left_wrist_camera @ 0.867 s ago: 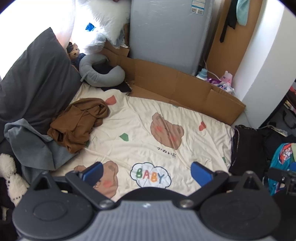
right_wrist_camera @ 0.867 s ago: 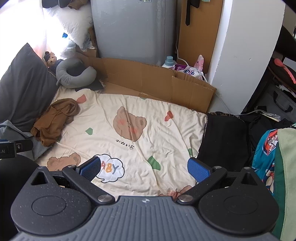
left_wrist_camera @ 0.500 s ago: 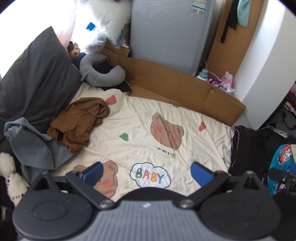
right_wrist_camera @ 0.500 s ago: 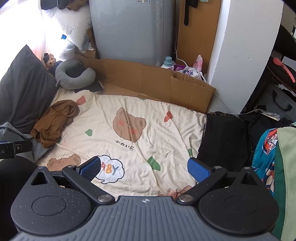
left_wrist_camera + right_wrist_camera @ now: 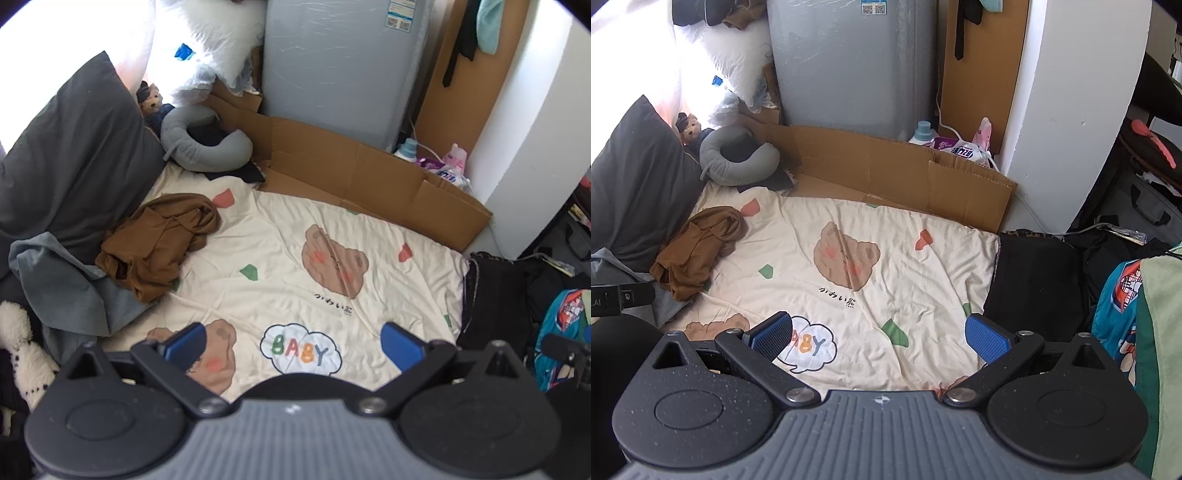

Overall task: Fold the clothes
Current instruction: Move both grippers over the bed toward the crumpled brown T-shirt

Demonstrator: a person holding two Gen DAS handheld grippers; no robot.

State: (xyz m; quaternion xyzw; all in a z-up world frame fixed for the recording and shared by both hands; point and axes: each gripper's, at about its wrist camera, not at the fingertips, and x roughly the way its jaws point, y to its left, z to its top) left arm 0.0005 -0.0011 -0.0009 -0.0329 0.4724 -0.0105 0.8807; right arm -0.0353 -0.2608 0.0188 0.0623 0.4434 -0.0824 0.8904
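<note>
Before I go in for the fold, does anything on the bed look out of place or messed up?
Only the brown garment stands out: it lies bunched in a heap at the left edge of the bear-print sheet, against the dark pillow, rather than spread flat. The sheet is lightly wrinkled. Nothing looks spilled or damaged.

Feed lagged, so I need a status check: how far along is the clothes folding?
Nothing looks folded yet. The crumpled brown garment lies in a heap on the cream bear-print blanket, beside the dark grey pillow. Nothing is in hand: the left gripper and right gripper are open and empty. The whole fold remains.
</note>
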